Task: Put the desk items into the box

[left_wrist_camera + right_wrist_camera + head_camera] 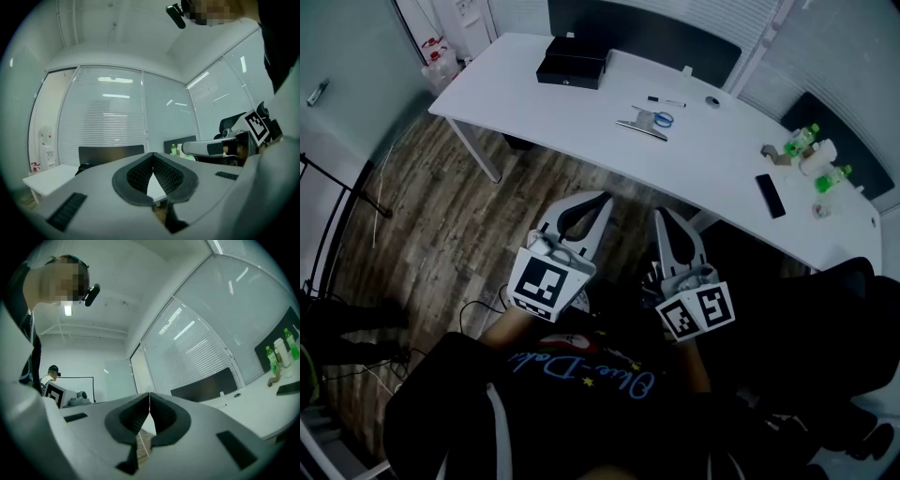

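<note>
step: likely reach toward desk [581, 122] | left gripper [602, 199], right gripper [661, 217]: jaws pressed together, empty, short of desk | pen [667, 101], phone [771, 195], bottles [802, 141] lie well apart from box [572, 66] | advice: spread jaws before descending on one item

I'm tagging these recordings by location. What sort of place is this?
Probably an office or meeting room: a long white desk, glass partition walls with slatted blinds, and a wood-plank floor.
</note>
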